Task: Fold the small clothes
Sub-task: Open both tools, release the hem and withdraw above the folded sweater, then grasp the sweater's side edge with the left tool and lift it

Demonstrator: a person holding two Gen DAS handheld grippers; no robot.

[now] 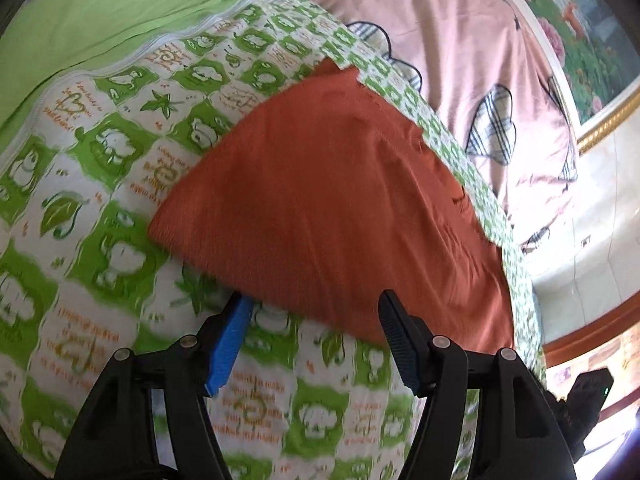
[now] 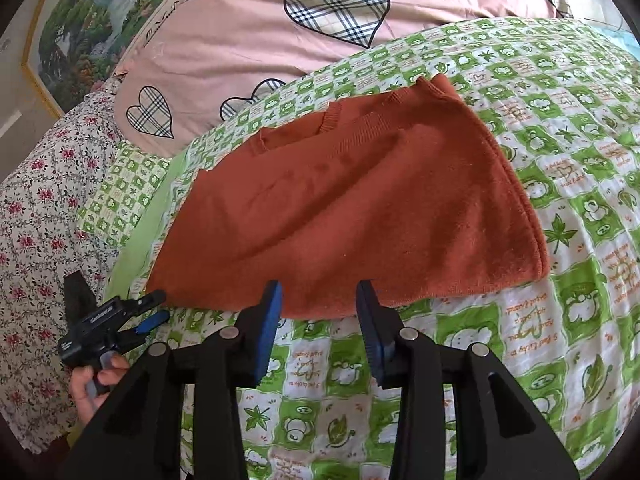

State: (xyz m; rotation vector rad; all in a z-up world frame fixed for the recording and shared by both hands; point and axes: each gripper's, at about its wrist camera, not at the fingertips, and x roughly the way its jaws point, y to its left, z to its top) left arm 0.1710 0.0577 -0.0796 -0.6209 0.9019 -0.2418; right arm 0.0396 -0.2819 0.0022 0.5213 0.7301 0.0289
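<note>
**Both grippers parked at the near hem of the rust sweater**

At the far left of my right-wrist view I see the left gripper (image 2: 154, 312) in a hand (image 2: 94, 376), over the bed's edge where a floral sheet (image 2: 36, 208) falls away. Its jaws stand apart with nothing between them. Its tips sit just beside the sweater's near-left corner, which I judge is the corner it is placed to take.

Moving right, the rust-orange knit sweater (image 2: 360, 208) lies on the green-and-white printed quilt (image 2: 560, 320). It looks already folded once, with the ribbed collar toward the pink heart-print duvet (image 2: 248, 40) and a doubled edge at the right. In the left-wrist view the same sweater (image 1: 332, 200) fills the middle, its near edge crossing just ahead of the left gripper's (image 1: 314, 308) blue pads (image 1: 226, 348), apart from them.

The right gripper (image 2: 320, 292) hovers released at the middle of the near hem, jaws part-open and empty, tips just over the edge of the cloth. I can't tell if they touch it. I read both as lined up along the hem, so the next fold can carry it toward the collar.
</note>
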